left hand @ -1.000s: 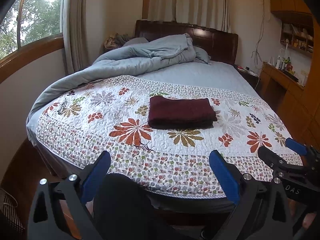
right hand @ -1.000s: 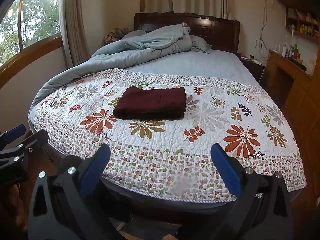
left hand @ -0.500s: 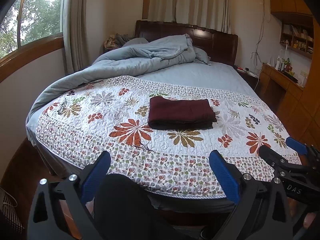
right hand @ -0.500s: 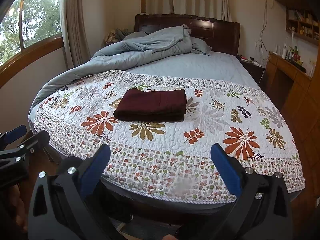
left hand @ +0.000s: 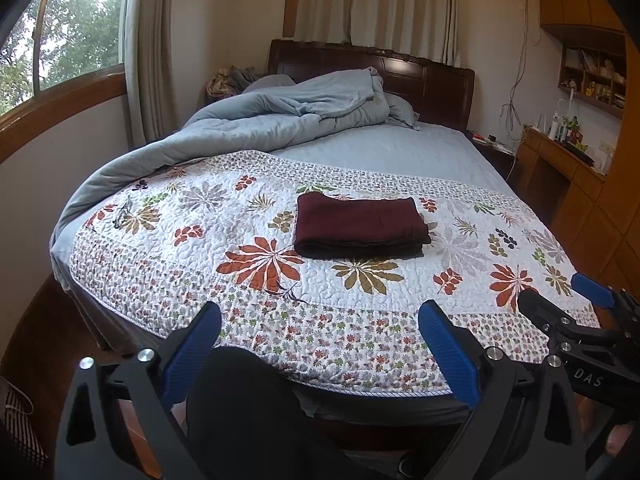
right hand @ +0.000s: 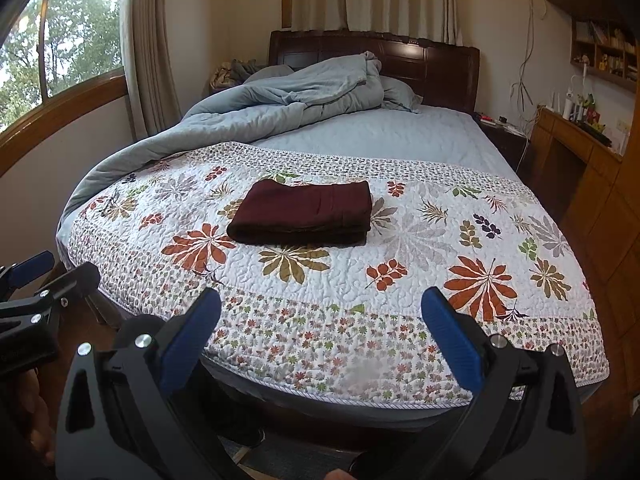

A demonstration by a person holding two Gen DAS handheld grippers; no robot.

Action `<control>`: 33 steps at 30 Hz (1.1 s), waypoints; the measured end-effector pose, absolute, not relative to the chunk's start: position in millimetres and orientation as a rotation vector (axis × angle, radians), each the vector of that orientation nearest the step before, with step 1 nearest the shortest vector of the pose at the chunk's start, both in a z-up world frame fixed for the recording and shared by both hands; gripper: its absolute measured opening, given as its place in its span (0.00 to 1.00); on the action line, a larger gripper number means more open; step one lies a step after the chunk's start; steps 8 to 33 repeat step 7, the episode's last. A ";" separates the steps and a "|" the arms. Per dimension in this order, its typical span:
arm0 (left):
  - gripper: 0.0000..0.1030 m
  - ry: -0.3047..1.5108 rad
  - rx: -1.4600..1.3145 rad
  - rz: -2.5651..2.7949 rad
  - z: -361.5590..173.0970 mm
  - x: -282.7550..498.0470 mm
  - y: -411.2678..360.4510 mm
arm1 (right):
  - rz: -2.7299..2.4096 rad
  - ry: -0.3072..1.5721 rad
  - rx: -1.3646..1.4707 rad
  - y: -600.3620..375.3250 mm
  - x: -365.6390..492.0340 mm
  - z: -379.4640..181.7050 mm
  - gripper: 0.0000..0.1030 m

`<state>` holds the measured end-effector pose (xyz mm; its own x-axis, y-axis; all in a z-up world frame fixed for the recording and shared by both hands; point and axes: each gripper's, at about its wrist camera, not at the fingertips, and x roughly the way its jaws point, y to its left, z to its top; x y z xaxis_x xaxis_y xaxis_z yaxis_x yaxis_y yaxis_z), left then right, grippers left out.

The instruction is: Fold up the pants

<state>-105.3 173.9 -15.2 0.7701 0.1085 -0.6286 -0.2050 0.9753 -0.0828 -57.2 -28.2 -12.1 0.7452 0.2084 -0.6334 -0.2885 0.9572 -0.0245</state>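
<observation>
"DAS" reads on your right gripper [left hand: 592, 300].
Both your tongs, left gripper [left hand: 320, 354] too, gape wide and empty; folded pants [left hand: 360, 226] lie well ahead on the quilt [left hand: 400, 280].

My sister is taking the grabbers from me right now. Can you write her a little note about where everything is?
Left gripper: jaws wide open, holding nothing, held back off the foot of the bed.
Right gripper: the same, open and empty.
Pants: dark red, already folded into a neat flat rectangle, lying on the flowered quilt around the middle, untouched by either gripper.
Done: the folding looks finished.
Left: probably nothing except a quick look that the edges line up. The grey duvet bunched at the headboard is not part of the job.
</observation>
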 end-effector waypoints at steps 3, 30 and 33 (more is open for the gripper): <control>0.96 0.675 -0.154 0.167 -15.4 -105.0 174.3 | 0.272 0.679 -0.123 -28.1 -57.0 -12.0 0.97; 0.96 0.677 -0.153 0.162 -15.4 -105.1 174.1 | 0.272 0.680 -0.123 -28.1 -56.9 -11.8 0.97; 0.96 0.677 -0.153 0.162 -15.4 -105.1 174.1 | 0.272 0.680 -0.123 -28.1 -56.9 -11.8 0.97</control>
